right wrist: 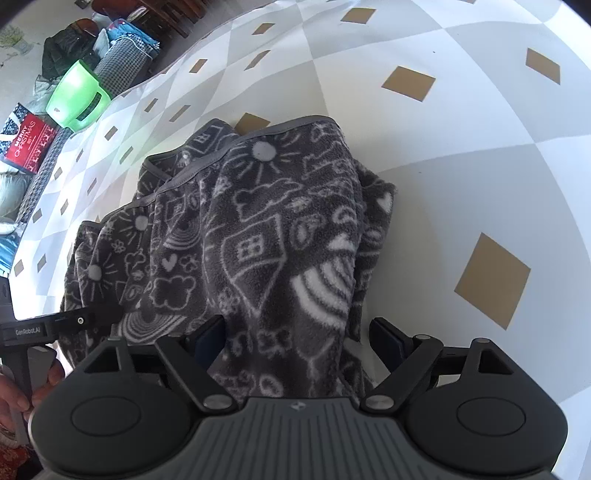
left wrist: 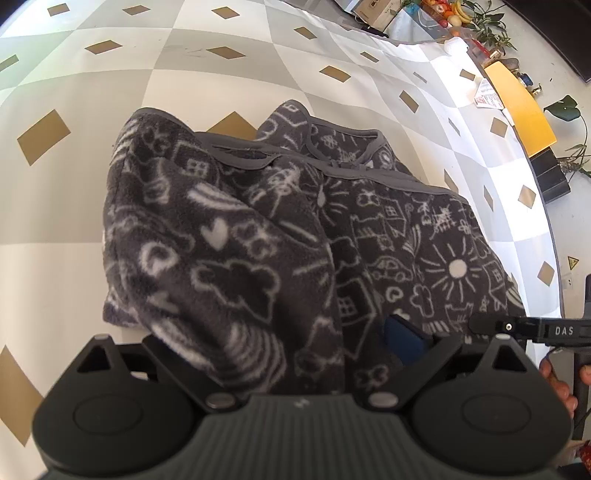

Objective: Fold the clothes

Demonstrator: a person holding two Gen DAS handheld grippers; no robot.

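Observation:
A dark grey fleece garment [left wrist: 258, 229] with white doodles lies folded in a thick heap on the checked tablecloth [left wrist: 110, 66]. My left gripper [left wrist: 280, 336] stands wide over its near end. A bulge of fleece sits between the jaws, the blue right pad [left wrist: 402, 339] shows beside it, and the left finger is hidden under cloth. In the right wrist view the same garment [right wrist: 266, 229] runs between the jaws of my right gripper [right wrist: 297, 338]. Its left pad [right wrist: 208, 338] touches the fleece, while the right pad [right wrist: 386, 341] stands clear of it. Both grippers are open.
The other gripper's finger and a hand [left wrist: 561, 384] show at the right edge. A yellow board [left wrist: 521, 107], plants and fruit [left wrist: 450, 11] lie beyond the table's far right edge. A green stool [right wrist: 77, 96], a red Christmas bag [right wrist: 27, 142] and piled clothes stand past the left edge.

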